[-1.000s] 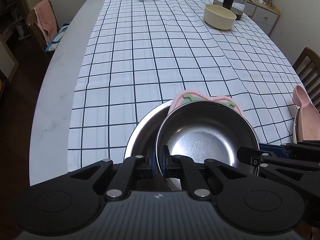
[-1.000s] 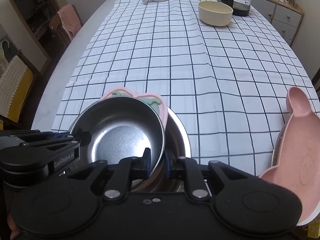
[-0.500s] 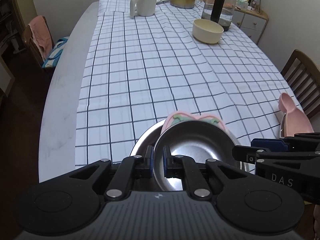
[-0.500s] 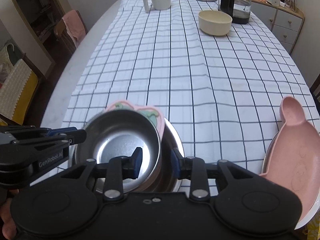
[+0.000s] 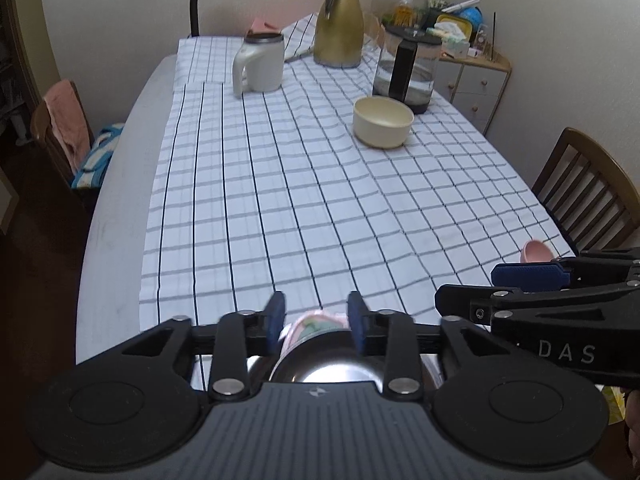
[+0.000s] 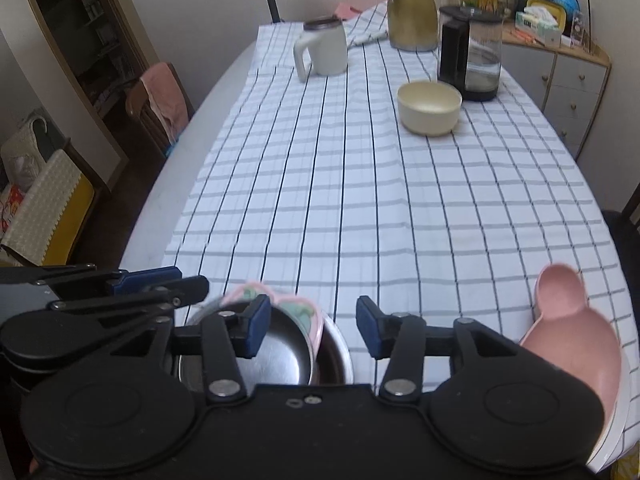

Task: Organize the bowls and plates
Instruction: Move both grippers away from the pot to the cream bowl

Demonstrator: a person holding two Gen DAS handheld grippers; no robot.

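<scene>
A small steel bowl (image 6: 276,356) rests inside a wider steel bowl (image 6: 334,354) at the table's near edge. A pink plate with a green pattern (image 6: 308,312) sticks out between them at the back. My left gripper (image 5: 316,314) hangs above the small bowl (image 5: 332,368), its jaws opening and apart from the rim. My right gripper (image 6: 312,330) is also opening above the stack, its pads touching nothing. A pink bear-shaped plate (image 6: 572,340) lies at the near right. A cream bowl (image 6: 429,108) stands far across the table.
At the far end of the checked tablecloth (image 5: 304,200) stand a white mug (image 5: 260,66), a gold jug (image 5: 340,32) and a glass kettle (image 5: 408,68). Wooden chairs (image 5: 588,188) flank the table, and a cabinet (image 6: 572,80) stands at the back right.
Both grippers were shut on the small steel bowl's rim; they have let go, opened and risen. The bowl stays nested in the stack.
</scene>
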